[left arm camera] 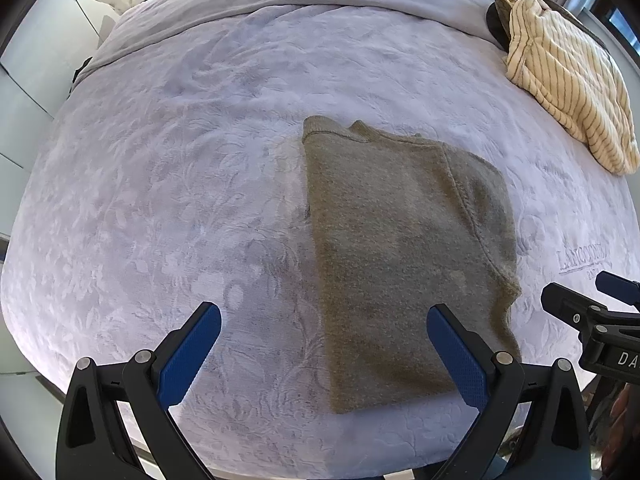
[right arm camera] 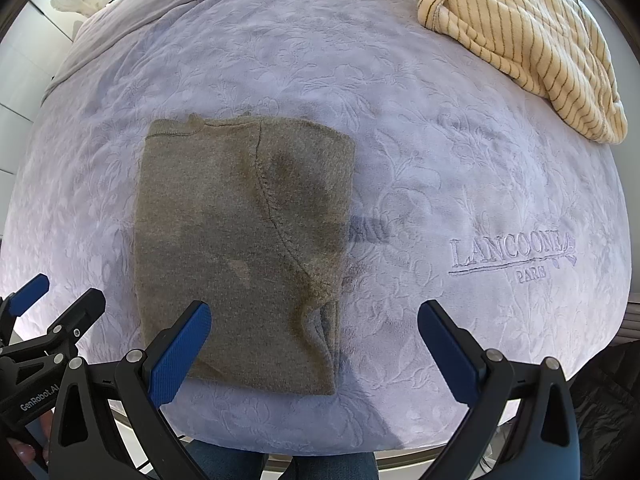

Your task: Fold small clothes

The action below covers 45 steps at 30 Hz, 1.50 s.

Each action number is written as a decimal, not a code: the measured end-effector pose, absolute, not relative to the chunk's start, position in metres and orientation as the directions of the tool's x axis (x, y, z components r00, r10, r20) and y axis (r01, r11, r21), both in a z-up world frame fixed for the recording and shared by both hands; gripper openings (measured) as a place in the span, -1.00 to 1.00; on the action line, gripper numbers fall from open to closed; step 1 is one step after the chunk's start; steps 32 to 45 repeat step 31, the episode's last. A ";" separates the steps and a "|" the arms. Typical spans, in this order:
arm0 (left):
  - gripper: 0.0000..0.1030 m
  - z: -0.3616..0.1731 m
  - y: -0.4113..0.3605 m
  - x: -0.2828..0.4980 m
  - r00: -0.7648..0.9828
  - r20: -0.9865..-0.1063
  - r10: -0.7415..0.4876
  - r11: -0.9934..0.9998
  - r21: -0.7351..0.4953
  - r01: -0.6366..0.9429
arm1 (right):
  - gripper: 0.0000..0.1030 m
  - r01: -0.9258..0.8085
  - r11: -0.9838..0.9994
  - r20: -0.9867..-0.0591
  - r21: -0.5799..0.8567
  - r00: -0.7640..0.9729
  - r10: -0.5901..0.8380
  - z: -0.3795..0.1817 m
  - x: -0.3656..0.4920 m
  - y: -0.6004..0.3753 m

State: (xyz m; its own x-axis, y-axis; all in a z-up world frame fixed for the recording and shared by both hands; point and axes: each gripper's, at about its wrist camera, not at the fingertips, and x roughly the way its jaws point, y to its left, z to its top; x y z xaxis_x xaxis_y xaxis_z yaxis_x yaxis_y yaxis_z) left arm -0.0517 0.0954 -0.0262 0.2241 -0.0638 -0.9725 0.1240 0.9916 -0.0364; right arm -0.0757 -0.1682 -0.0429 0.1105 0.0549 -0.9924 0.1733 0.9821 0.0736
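Lying flat on the lilac bedspread, the folded olive sweater is the landmark here. The left gripper hovers over its near edge, jaws wide apart and empty. The right gripper hovers there too, also spread and empty. A striped garment lies well beyond the sweater, to its right.

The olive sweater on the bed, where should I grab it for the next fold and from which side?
Probably the near hem of the olive sweater, one corner per gripper, coming from the bed's near edge. It lies flat as a long rectangle with its short hem closest to both open grippers, left gripper and right gripper.
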 end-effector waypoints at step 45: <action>1.00 -0.032 0.105 -0.052 0.231 -0.972 -0.036 0.997 -0.019 0.076 | 1.00 0.173 0.983 -0.994 0.065 0.094 0.049 -0.049 -0.081 -0.162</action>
